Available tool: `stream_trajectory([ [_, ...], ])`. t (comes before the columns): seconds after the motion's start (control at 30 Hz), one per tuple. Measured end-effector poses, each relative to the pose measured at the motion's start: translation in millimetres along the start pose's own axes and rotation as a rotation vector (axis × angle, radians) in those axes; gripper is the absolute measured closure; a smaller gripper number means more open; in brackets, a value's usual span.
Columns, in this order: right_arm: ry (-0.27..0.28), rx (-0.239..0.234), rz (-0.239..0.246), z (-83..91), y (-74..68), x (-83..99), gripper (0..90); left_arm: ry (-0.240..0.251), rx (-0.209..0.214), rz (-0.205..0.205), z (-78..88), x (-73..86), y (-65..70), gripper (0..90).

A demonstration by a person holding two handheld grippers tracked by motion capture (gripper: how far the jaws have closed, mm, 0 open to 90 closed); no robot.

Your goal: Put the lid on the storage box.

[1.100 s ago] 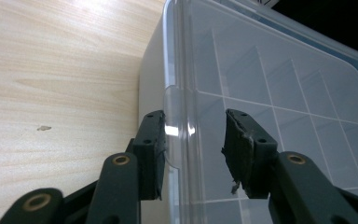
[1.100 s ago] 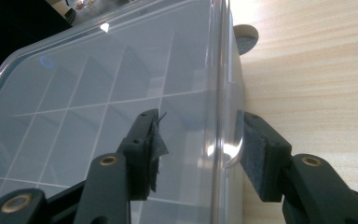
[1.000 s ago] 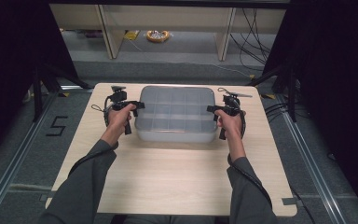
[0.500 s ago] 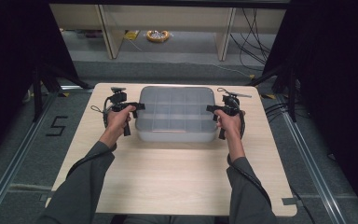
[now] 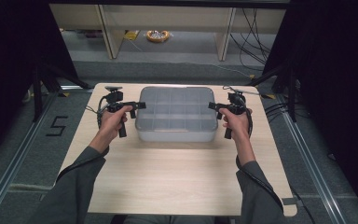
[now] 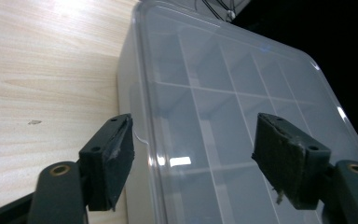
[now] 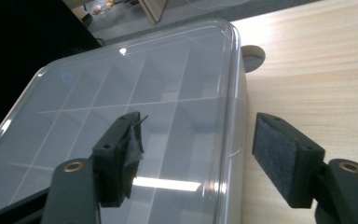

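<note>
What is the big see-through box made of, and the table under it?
The box looks like clear, glossy plastic: its inner dividers show through the lid, which reflects the lights. The table looks like pale wood or a wood-look laminate, smooth with fine grain lines; which one is hard to tell.

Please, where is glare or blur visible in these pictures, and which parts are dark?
High view: even light on the table, surroundings nearly black. Left gripper view: bright reflection on the box lid, glare on the wood at top, near pads soft. Right gripper view: a white light streak on the lid, dark upper-left corner.
</note>
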State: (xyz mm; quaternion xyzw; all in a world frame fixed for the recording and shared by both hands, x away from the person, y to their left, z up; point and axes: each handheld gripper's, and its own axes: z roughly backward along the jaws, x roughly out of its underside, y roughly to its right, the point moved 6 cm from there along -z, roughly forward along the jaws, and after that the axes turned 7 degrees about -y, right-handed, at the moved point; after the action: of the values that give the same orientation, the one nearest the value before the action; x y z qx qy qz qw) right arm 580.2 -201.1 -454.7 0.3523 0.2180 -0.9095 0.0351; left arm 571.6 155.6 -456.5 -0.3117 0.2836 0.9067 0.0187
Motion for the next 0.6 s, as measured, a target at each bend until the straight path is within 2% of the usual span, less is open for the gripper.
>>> stream_trajectory([
  [0.03,0.0,0.0,0.0,0.0,0.0,0.0,33.3,0.0,0.0,0.0,0.0,0.0,0.0,27.2],
  [0.07,-0.018,-0.032,-0.049,9.8,-9.1,4.8,32.4,0.005,-0.003,-0.024,4.1,2.7,0.8,26.7],
  [0.1,-0.013,-0.022,-0.033,11.7,-9.1,6.0,32.2,0.001,0.003,-0.035,10.4,7.8,1.7,26.4],
  [0.13,0.002,-0.024,0.015,13.6,-7.1,6.8,32.2,0.001,0.003,-0.035,10.4,7.8,1.7,25.9],
  [0.17,-0.008,-0.026,-0.02,17.7,-11.7,10.2,32.2,0.001,0.013,-0.052,16.2,15.1,3.9,25.7],
  [0.2,-0.008,-0.026,-0.02,17.7,-11.7,10.2,32.2,0.001,0.013,-0.052,16.2,15.1,3.9,25.6],
  [0.23,0.004,-0.033,0.01,20.5,-12.1,11.7,32.0,0.004,0.022,-0.055,19.6,19.8,5.2,25.6],
  [0.33,0.007,-0.056,0.021,28.7,-16.8,20.6,30.5,-0.004,0.048,-0.078,27.1,34.0,8.6,24.7],
  [0.37,0.016,-0.082,0.058,34.4,-19.1,28.5,30.3,-0.006,0.057,-0.085,29.6,39.3,9.6,24.4],
  [0.4,0.017,-0.076,0.076,35.8,-19.1,31.5,30.0,-0.01,0.073,-0.099,33.3,48.6,11.1,24.5],
  [0.43,0.017,-0.076,0.076,35.8,-19.1,31.5,30.0,-0.01,0.073,-0.099,33.3,48.6,11.1,24.4],
  [0.5,0.01,-0.085,0.09,42.2,-22.0,44.7,29.6,-0.014,0.087,-0.116,37.5,64.4,12.4,24.4],
  [0.53,0.013,-0.093,0.095,43.9,-22.4,48.7,29.6,-0.014,0.087,-0.116,37.5,64.4,12.4,24.4],
  [0.6,0.018,-0.102,0.099,47.1,-22.8,56.5,29.5,-0.017,0.099,-0.134,41.5,79.6,15.2,24.4],
])
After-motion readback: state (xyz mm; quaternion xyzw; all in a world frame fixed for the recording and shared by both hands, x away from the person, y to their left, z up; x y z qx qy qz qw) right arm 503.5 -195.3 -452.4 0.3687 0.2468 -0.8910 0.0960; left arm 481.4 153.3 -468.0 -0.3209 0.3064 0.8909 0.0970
